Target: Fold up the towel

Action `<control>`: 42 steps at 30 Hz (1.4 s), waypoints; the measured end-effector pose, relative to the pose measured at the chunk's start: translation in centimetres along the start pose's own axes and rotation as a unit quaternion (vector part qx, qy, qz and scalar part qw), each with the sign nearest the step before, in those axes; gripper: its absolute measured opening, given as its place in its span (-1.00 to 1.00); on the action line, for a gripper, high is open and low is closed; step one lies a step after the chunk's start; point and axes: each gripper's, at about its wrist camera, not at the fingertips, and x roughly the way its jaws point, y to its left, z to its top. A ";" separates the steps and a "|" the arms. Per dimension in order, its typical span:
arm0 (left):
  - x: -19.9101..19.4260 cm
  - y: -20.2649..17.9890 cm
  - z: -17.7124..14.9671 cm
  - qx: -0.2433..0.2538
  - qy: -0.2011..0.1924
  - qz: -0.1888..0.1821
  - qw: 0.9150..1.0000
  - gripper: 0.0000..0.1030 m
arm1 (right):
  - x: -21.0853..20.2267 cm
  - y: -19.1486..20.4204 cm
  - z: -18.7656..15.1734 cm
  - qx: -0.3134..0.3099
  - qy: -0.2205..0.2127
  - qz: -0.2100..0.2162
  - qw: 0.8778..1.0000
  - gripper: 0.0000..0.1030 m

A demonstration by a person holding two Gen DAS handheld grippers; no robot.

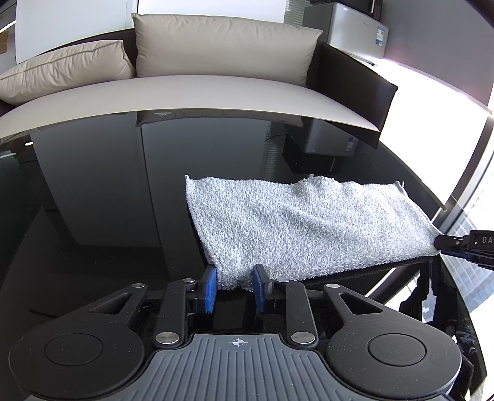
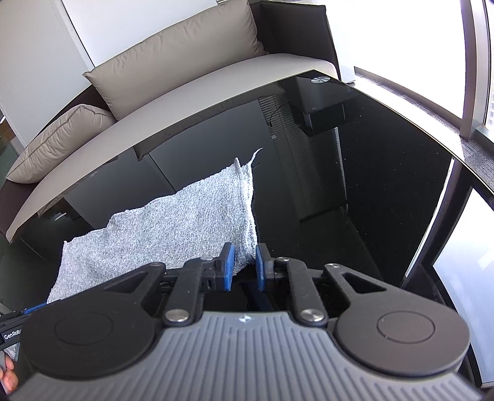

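Jaws on both grippers are clamped on the grey towel point(image 1: 302, 222), which lies spread on the glossy black bench point(image 1: 92, 200). Left gripper point(image 1: 235, 288) pinches 1 near corner, right gripper point(image 2: 244, 269) pinches the other, blue pads pressed into the terry. Beige sofa point(image 1: 185, 95) sits behind.

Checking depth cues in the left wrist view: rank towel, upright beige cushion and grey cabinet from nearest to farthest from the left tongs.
1. towel: pinched at its near corner by the left tongs, on the black table.
2. upright beige cushion: on the sofa beyond the table's far edge, centre.
3. grey cabinet: behind the sofa's arm, upper right.
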 end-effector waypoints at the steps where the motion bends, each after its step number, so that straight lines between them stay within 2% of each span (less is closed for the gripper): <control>1: 0.0 -0.1 0.0 0.001 0.000 0.000 1.000 -0.75 | 0.0 0.0 0.0 0.001 -0.001 0.000 1.000 -0.79; 10: 0.2 -0.5 0.1 0.003 -0.004 0.005 1.000 -0.78 | -0.2 0.0 0.2 0.004 -0.006 0.003 1.000 -0.87; 20: 0.3 -1.0 0.2 0.011 -0.001 -0.001 1.000 -0.78 | -1.3 -0.3 0.6 0.012 -0.018 0.005 1.000 -0.88; 34: 0.4 -2.9 -0.1 0.037 0.001 -0.017 0.999 -0.78 | -2.6 -2.0 0.6 0.046 -0.024 -0.016 0.998 -0.88; 42: 0.6 -2.3 0.0 0.030 0.002 -0.019 0.999 -0.76 | -2.7 -2.1 0.6 0.054 -0.024 -0.017 0.998 -0.88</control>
